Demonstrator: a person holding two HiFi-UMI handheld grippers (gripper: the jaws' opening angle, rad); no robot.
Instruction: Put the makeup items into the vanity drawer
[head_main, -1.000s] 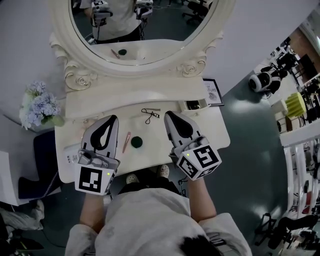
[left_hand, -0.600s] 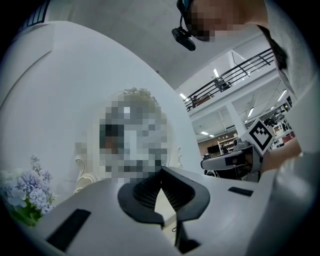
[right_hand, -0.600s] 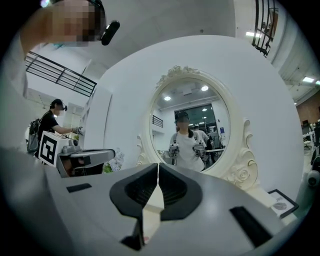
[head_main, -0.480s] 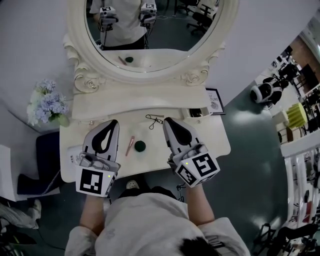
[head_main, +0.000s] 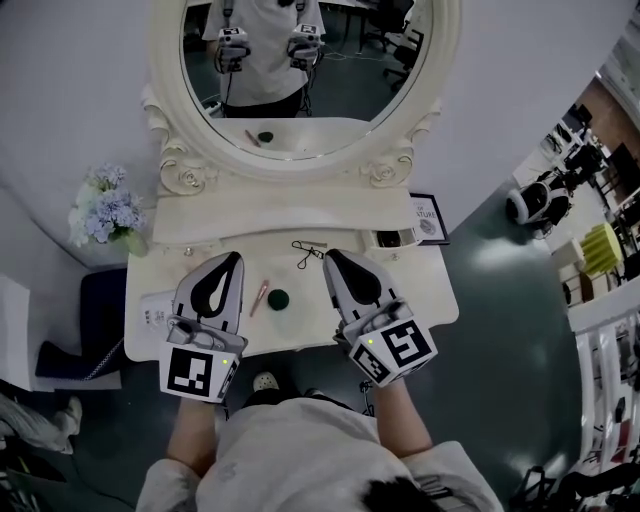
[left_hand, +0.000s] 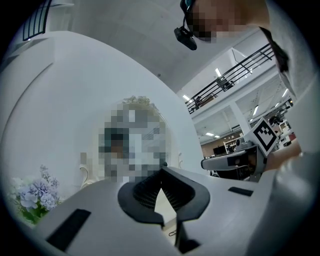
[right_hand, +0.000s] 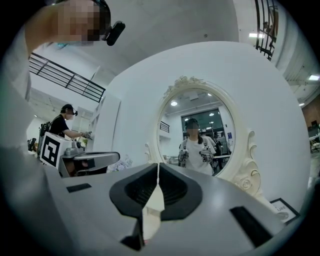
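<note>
On the white vanity top (head_main: 430, 285) lie a pink tube (head_main: 259, 296), a dark green round pot (head_main: 278, 298) and a black eyelash curler (head_main: 308, 252). My left gripper (head_main: 235, 259) hovers just left of the tube, jaws shut on nothing (left_hand: 161, 173). To the right of the pot and below the curler, my right gripper (head_main: 329, 256) is also shut and empty (right_hand: 158, 168). Both point toward the mirror. No open drawer shows; the grippers and the person's body cover the table's front edge.
A big oval mirror (head_main: 300, 70) in an ornate white frame rises behind a raised shelf (head_main: 270, 222). Blue flowers (head_main: 105, 215) stand at the left end. A small box (head_main: 392, 238) and a framed card (head_main: 428, 218) sit at the right. A white packet (head_main: 150, 308) lies left.
The head camera has shifted, so the vanity and mirror sit further right in view. Both grippers keep nearly the same places over the tabletop and stay shut.
</note>
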